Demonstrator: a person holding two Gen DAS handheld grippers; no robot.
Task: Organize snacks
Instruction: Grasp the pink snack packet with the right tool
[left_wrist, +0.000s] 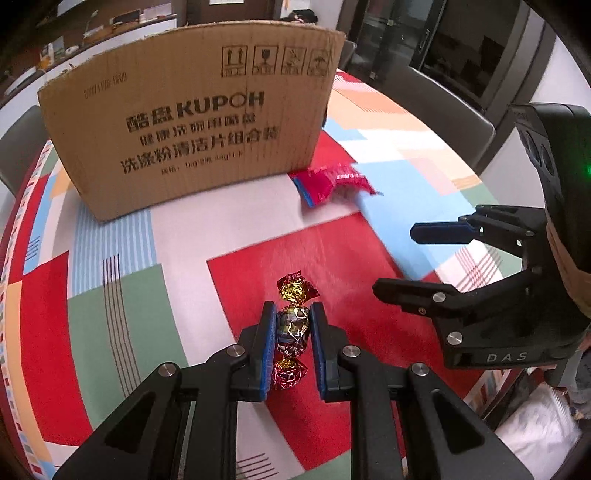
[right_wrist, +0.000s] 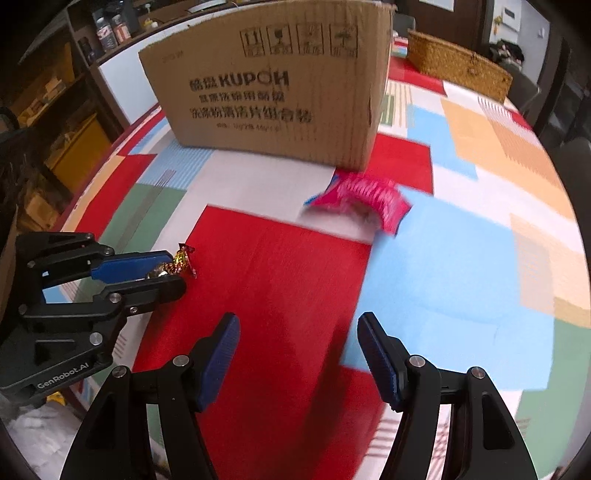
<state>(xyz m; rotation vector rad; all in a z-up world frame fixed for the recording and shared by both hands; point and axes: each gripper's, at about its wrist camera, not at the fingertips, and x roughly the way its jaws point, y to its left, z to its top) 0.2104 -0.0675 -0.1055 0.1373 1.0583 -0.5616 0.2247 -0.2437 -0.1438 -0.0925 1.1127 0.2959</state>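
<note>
Left gripper (left_wrist: 292, 334) clamps foil candy (left_wrist: 293, 328) at middle; light, crinkly, crushable. Right gripper (right_wrist: 297, 354) open, empty.

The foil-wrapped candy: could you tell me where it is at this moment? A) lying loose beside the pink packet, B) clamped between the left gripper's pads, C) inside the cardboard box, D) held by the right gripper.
B: the left gripper has its blue pads pressed on both sides of the foil-wrapped candy, while the right gripper stands open and empty.
</note>
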